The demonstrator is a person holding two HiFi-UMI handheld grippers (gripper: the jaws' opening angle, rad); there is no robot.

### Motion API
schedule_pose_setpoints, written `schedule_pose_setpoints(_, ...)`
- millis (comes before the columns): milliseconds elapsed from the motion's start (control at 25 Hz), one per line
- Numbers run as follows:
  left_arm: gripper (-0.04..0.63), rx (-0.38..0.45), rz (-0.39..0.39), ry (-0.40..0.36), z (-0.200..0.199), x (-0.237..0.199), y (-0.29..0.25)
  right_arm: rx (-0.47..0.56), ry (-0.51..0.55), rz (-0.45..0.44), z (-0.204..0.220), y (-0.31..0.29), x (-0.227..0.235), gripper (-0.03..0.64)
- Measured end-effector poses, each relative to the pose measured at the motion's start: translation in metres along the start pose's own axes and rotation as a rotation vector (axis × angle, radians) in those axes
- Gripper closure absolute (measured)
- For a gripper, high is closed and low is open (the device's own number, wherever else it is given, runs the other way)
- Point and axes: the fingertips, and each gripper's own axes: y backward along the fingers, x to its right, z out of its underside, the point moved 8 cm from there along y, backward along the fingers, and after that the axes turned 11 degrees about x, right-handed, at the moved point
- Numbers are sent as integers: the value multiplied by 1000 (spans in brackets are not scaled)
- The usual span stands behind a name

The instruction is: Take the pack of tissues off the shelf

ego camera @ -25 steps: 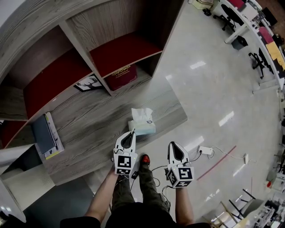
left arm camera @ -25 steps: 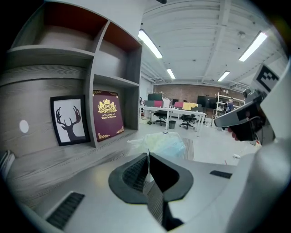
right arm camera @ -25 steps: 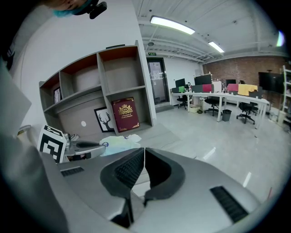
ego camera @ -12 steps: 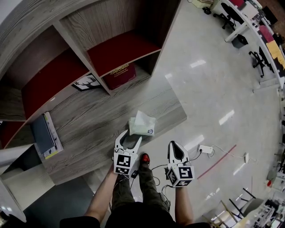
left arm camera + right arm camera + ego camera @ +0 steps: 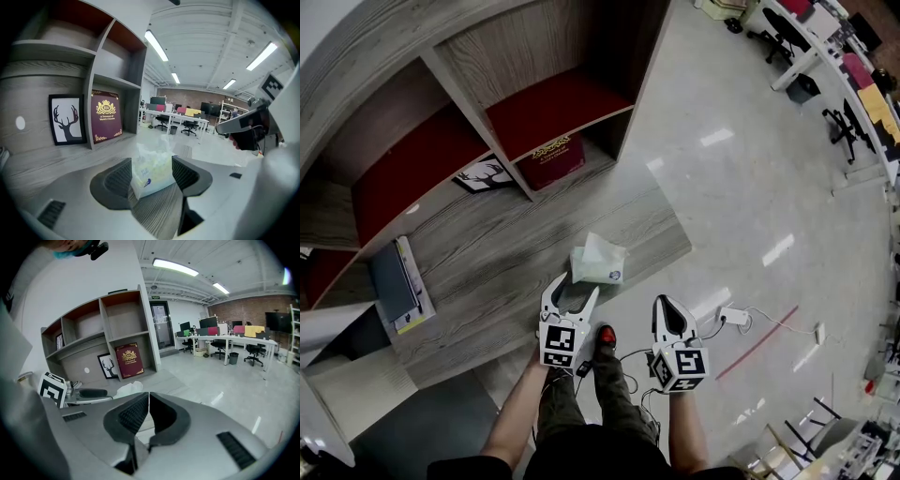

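Two hand-held grippers low in head view, side by side.

- Left hand-held gripper [image 5: 574,289]: jaws wide apart, just been opening.
- Pack of tissues [image 5: 598,262] at its 12 o'clock, on shelf bottom board [image 5: 487,246] near front edge.
- Left gripper view alone shows pack standing in gap between pads, unclamped.
- Same view: maroon book [image 5: 107,116] and deer picture [image 5: 67,118] at 10 o'clock.
- Right hand-held gripper [image 5: 667,307]: own view shows jaws together, nothing between.
- Only head view shows blue notebook [image 5: 394,281], 9 o'clock of pack.
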Motion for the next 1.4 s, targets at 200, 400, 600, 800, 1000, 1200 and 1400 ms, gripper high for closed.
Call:
schedule_pose_setpoints(200,336,27,-35,3,-15,-1,11,30,8,-19,-12,5,-7,588)
schedule_pose_setpoints(400,337,47,-33,11,-31,2,22,57,21,-46,-24,13,-17,588)
schedule_pose_setpoints(600,352,87,-37,8,-51,8,38,88,29,-67,-38,22,-25,588)
schedule_pose_setpoints(800,402,136,-51,-7,-74,15,55,132,45,-97,-56,29,-34,588)
schedule_pose_setpoints(1000,436,171,-51,-40,-96,24,66,181,63,-126,-80,36,-43,588)
schedule_pose_setpoints(1200,488,205,-66,-67,-122,34,82,231,89,-154,-100,47,-48,588)
schedule_pose_setpoints(1400,533,234,-92,-86,-145,42,101,272,104,-178,-116,59,-50,588)
